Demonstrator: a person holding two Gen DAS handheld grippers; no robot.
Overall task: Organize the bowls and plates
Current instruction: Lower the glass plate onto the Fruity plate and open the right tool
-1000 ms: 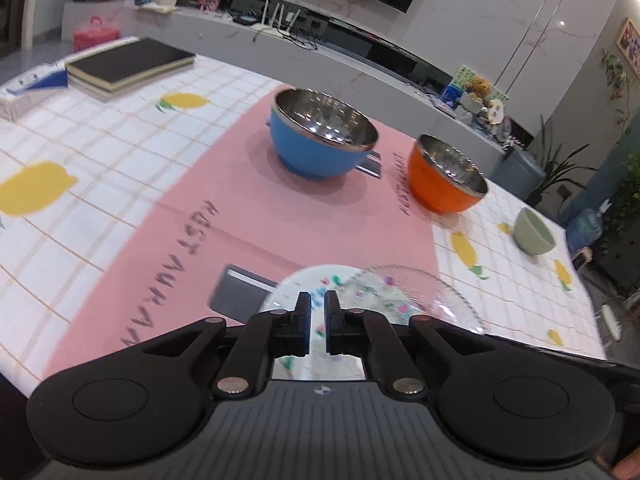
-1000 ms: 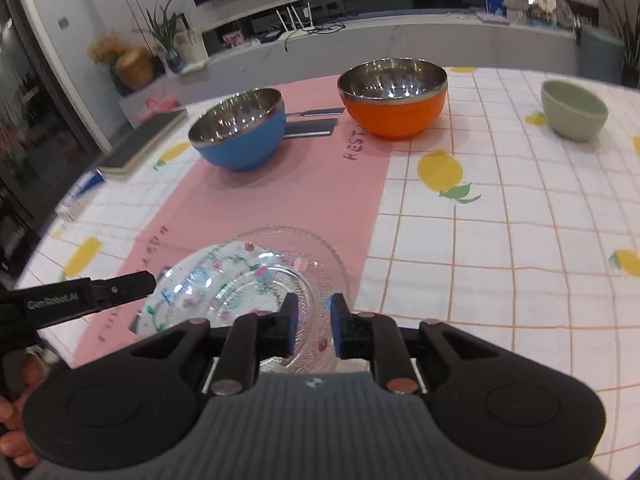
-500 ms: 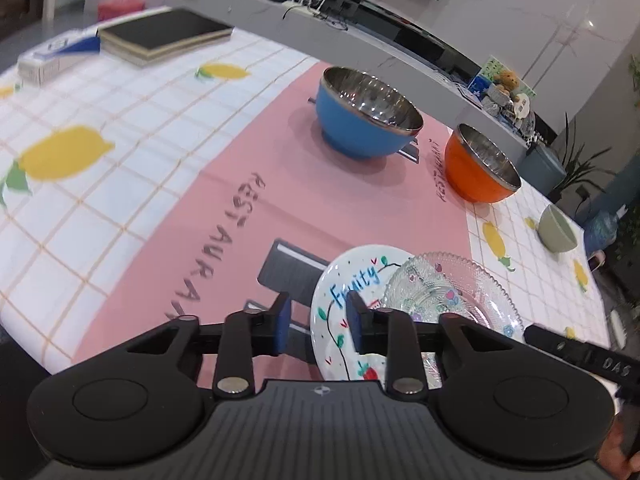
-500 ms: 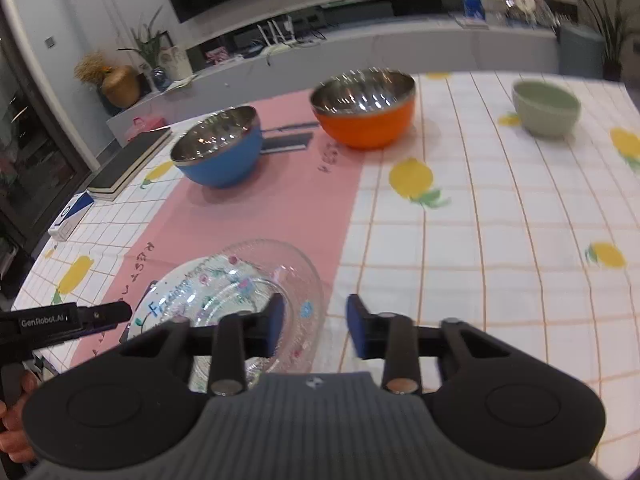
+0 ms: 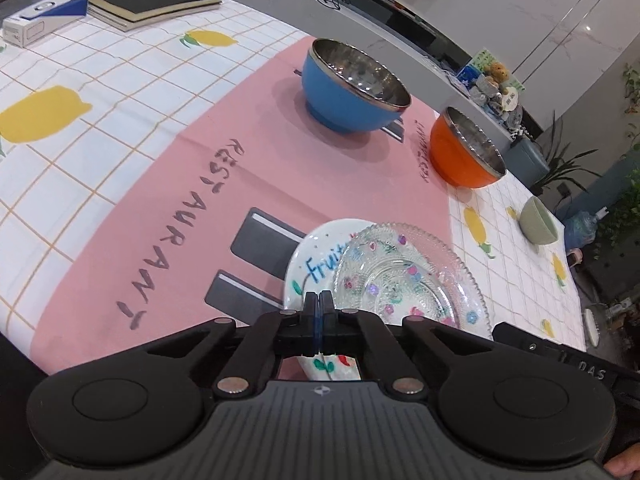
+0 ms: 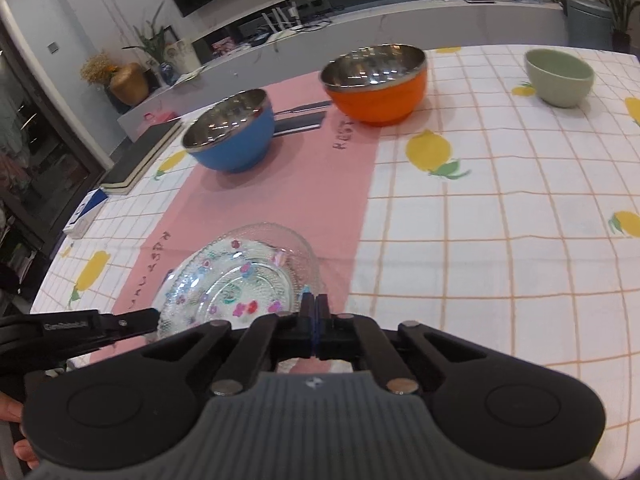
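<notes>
2 pairs of tongs, each with fingers pressed together and no gap showing. Left gripper [image 5: 319, 300] low over the near rim of a white plate [image 5: 308, 256] lettered in blue, tips above its painted edge; nothing seen clamped between them, contact with the plate not clear. Right gripper [image 6: 315, 304] at the near right rim of a clear glass plate [image 6: 228, 284] dotted with coloured flowers; impossible to tell whether pinching that rim or only beside it.

Glass plate lying on the white plate, shifted toward the right so that a crescent of white shows at the left. Both plates at the near end of a pink mat [image 5: 200, 160] printed with grey lettering, on a checked lemon-print tablecloth [image 5: 80, 80].

Farther back on the mat, a blue bowl [image 5: 344, 92] with a steel inside. Just at the mat's right edge, an orange bowl [image 5: 460, 156] of the same kind, well apart from the blue one. Out on the cloth to the right, 1 small green bowl [image 5: 538, 224]. At the far left corner, 2 stacked books [image 5: 152, 0] beside a white and blue box [image 5: 36, 24].
</notes>
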